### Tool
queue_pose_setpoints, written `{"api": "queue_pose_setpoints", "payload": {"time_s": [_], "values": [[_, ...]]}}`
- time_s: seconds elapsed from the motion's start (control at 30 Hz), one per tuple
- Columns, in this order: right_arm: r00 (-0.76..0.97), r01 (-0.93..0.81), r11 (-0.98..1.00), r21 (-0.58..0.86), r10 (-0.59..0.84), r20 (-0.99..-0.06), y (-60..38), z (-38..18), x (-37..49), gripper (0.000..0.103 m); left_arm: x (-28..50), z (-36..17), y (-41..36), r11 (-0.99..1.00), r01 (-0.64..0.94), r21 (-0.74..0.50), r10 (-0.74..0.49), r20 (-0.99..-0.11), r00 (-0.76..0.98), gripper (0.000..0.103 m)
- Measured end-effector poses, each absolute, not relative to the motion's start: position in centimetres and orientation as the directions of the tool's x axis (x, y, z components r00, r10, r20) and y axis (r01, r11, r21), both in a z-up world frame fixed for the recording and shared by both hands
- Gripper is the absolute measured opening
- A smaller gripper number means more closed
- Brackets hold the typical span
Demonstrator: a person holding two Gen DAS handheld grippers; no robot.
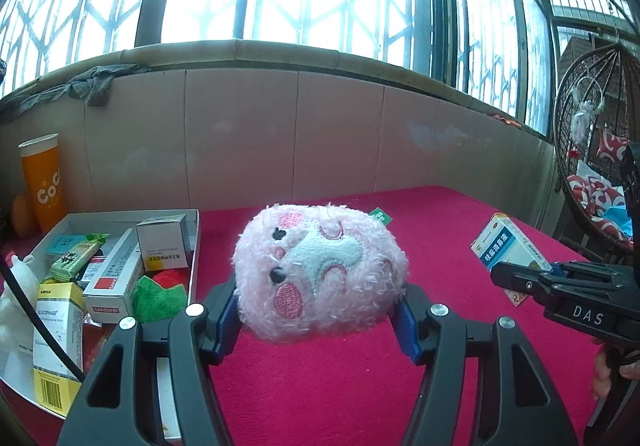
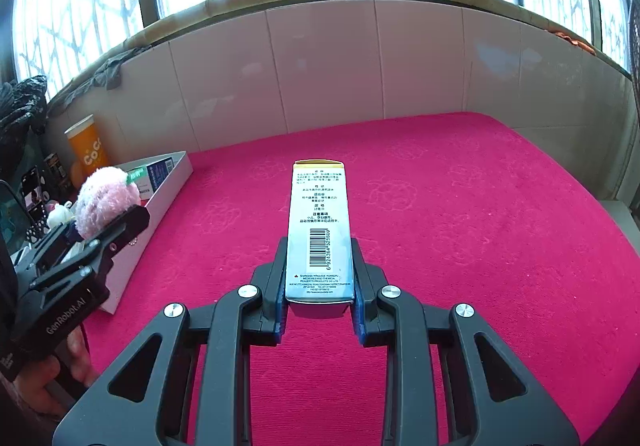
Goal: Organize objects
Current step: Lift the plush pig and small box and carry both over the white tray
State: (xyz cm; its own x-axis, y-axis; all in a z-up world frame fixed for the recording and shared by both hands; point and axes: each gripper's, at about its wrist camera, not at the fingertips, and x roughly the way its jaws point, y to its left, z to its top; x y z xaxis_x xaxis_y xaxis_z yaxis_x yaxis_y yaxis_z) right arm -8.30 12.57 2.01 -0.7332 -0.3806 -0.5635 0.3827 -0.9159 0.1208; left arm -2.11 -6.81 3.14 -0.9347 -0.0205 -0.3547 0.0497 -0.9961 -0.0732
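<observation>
My left gripper (image 1: 318, 306) is shut on a fluffy pink plush toy (image 1: 320, 270) with an embroidered face, held above the red carpet. The same pink plush toy (image 2: 106, 196) shows at the left of the right wrist view, in the left gripper (image 2: 120, 222). My right gripper (image 2: 320, 278) is shut on a long blue-and-white medicine box (image 2: 319, 230), barcode side up, lifted off the carpet. In the left wrist view that medicine box (image 1: 506, 242) sticks out of the right gripper (image 1: 520, 274) at the right edge.
A white tray (image 1: 196, 246) at the left holds several medicine boxes, a green cloth (image 1: 160, 296) and a red item. An orange cup (image 1: 42, 178) stands behind it. Red carpet (image 2: 460, 206) spreads to the pale padded wall (image 1: 280, 134). A hanging wicker chair (image 1: 592, 150) is at the right.
</observation>
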Motion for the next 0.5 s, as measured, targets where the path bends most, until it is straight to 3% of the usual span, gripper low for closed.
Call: {"api": "queue_pose_setpoints", "payload": {"time_s": [0.5], "values": [[-0.708,0.444,-0.887,0.122,-0.431,-0.559,9.6,2.8,-7.5,0.024,0.8,5.4,-9.4,-0.989,0.098,-0.107,-0.063,-0.294,-0.954,0.063]]}}
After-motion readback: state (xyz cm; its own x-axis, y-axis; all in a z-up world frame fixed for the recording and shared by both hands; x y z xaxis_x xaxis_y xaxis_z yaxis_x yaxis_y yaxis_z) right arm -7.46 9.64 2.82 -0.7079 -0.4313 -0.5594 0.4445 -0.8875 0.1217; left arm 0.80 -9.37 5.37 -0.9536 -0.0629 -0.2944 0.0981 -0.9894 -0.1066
